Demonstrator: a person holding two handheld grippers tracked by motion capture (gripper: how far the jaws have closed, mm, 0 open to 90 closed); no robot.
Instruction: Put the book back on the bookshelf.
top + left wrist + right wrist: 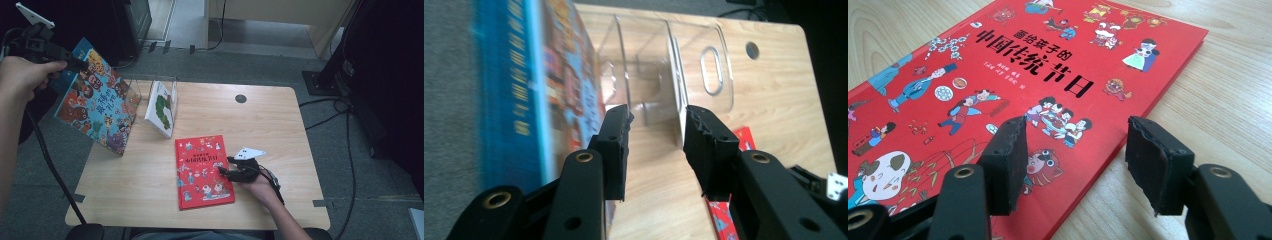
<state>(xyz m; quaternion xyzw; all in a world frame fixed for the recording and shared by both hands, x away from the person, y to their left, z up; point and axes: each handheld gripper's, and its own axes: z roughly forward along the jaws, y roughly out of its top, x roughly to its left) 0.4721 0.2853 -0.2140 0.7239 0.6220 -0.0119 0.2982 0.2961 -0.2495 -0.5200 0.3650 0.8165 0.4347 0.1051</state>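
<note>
My left gripper (75,64) hangs parted beside the blue book (97,100), upright at the table's (280,125) far left. My right gripper (225,172) straddles, wide apart, the red book's (204,170) near-right edge.

"中国传统节日" on red book (1013,85)

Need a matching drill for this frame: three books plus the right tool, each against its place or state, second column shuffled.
1. blue book
2. white book
3. red book
4. right tool

A. lies flat on the table
B. stands in the clear rack
C. open, at a book's edge
D. tilted at the table's left edge

Pairs: 1-D, 2-B, 3-A, 4-C
</note>
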